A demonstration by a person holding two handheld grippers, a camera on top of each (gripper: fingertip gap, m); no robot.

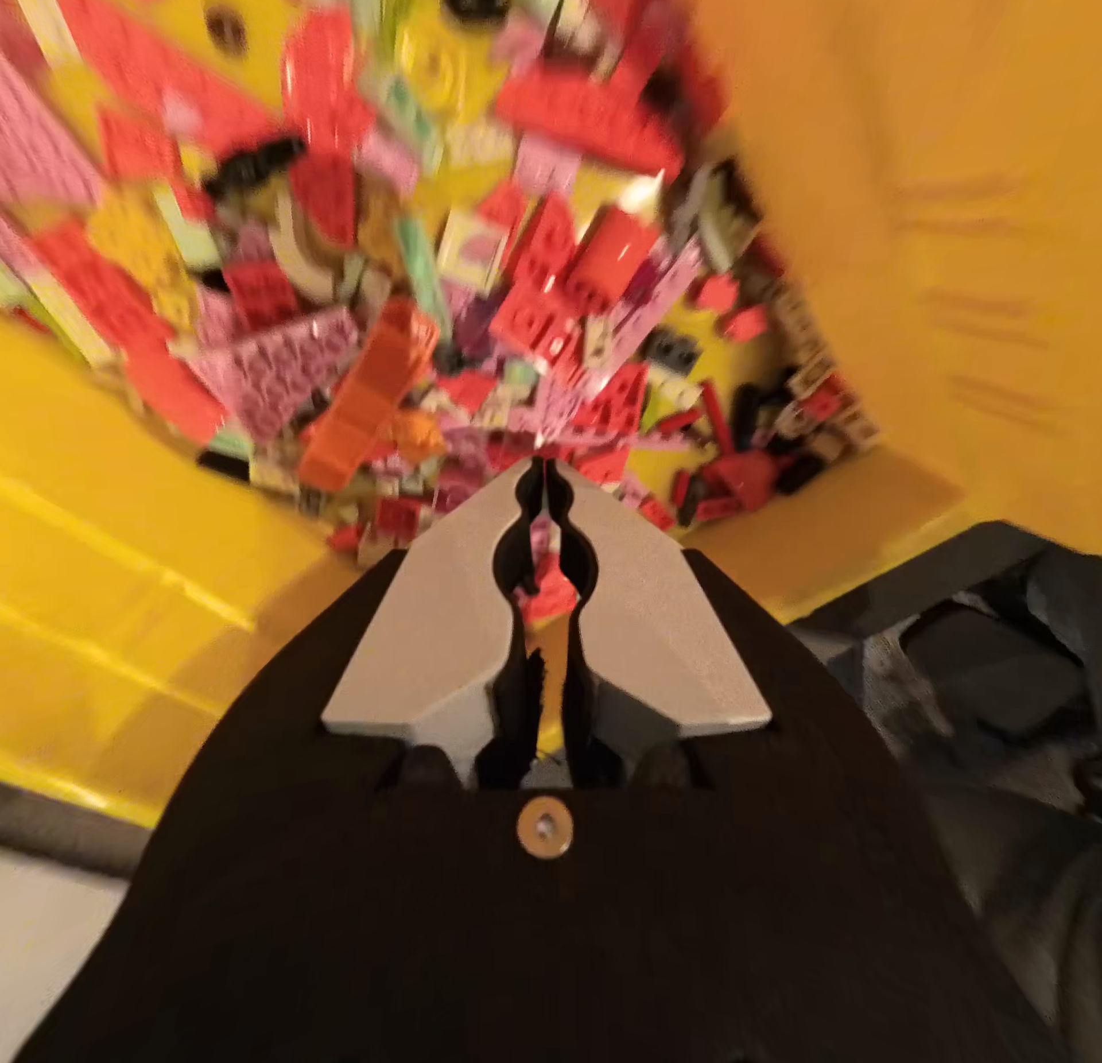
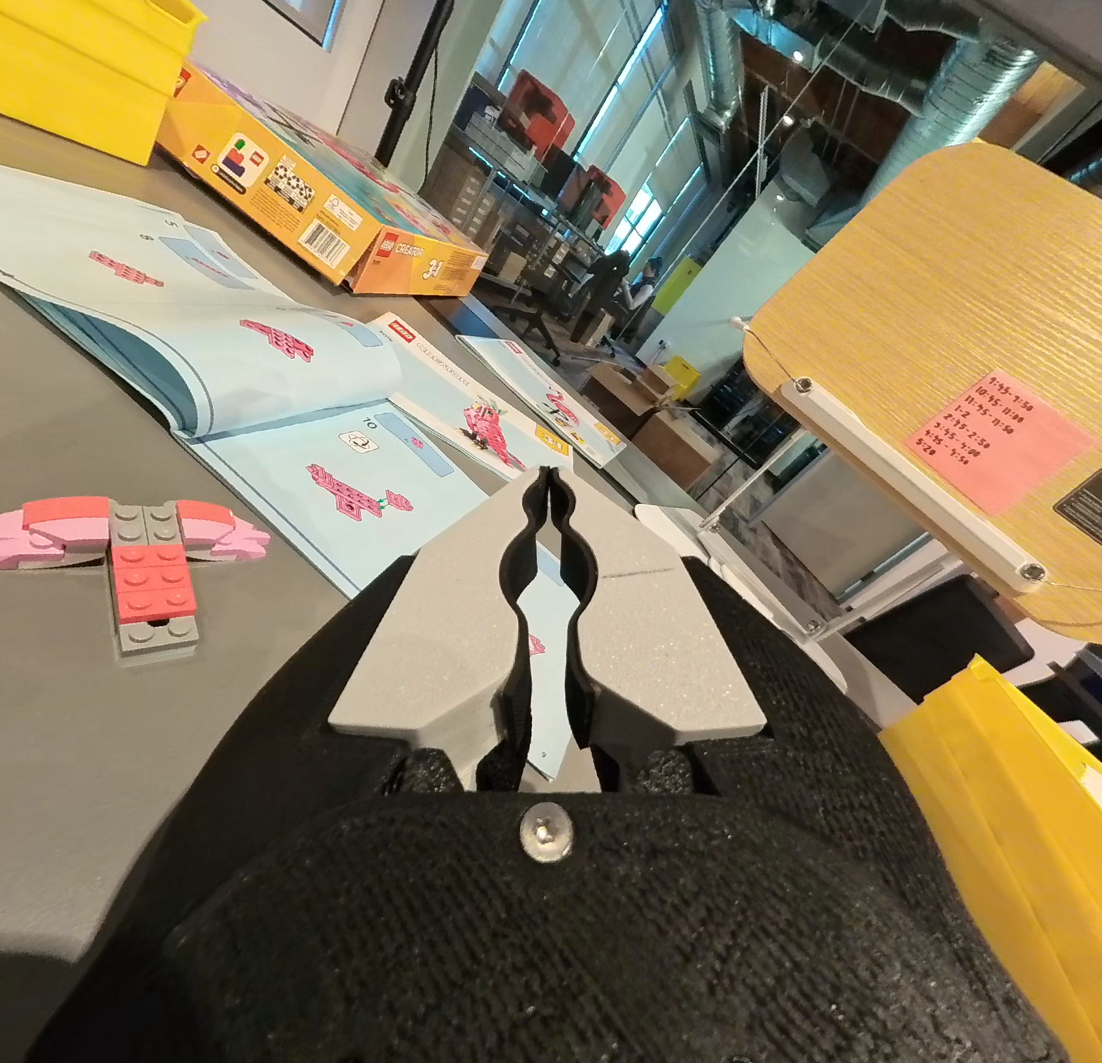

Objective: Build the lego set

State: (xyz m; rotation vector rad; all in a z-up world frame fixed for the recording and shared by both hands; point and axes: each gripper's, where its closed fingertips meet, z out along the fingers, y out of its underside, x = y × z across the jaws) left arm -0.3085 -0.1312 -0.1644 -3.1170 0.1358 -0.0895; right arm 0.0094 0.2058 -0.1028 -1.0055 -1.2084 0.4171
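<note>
In the left wrist view, my left gripper [image 1: 541,463] is inside a yellow bin [image 1: 894,199], just over a heap of loose lego pieces [image 1: 417,259] in red, pink, orange and black. Its fingertips are together; the view is blurred and I see no piece between them. In the right wrist view, my right gripper [image 2: 545,471] is shut and empty, held low over the open instruction booklet [image 2: 286,438]. A part-built model [image 2: 143,551] of pink, red and grey pieces lies on the grey table [image 2: 119,766] to its left.
A lego box [image 2: 310,199] and a yellow bin [image 2: 89,56] stand at the back left. Two more booklets [image 2: 536,390] lie beyond the open one. A wooden board with a pink note [image 2: 954,348] is at the right, and another yellow bin [image 2: 1014,825] at the lower right.
</note>
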